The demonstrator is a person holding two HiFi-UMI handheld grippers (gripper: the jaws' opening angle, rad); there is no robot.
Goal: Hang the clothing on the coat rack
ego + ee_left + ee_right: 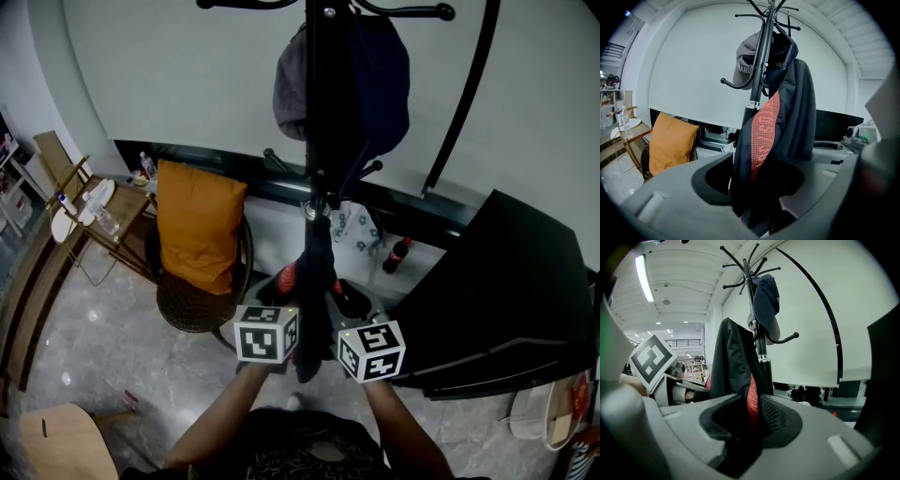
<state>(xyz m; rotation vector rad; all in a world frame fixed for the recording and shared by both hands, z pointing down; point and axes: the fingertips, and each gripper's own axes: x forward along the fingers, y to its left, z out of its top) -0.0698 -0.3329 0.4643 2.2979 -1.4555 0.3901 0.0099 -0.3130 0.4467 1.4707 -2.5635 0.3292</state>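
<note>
Pale marble-patterned floor [94, 356] runs up to a plain white wall [169, 75]. Against the wall stands a round woven chair [192, 305] holding a plump orange cushion [197, 225]. Beside it, a slim wooden side table [127, 202] carries what look like clear bottles. A dark bottle [397, 253] with a red band stands on the floor near the wall.

The coat rack [319, 112] is a thin black pole with curved, knob-tipped hooks. A grey cap [292, 89] and a darker navy one [384, 75] sit on its upper hooks.

The jacket [314, 272], dark smooth cloth with a strip of red knit, hangs down the pole from a lower hook. In the left gripper view, the jacket [787, 122] drapes off the rack [757, 79] and down between the jaws of the left gripper [750, 183], which stand wide apart with a clear gap beside the cloth. The right gripper [750, 423] likewise has its jaws spread wide. The jacket's [733, 362] folds hang loosely through the opening, with the rack [752, 301] rising behind.

From the head view, both grippers [286, 286] [352, 300] sit close together at the jacket's lower end, one on each side.
</note>
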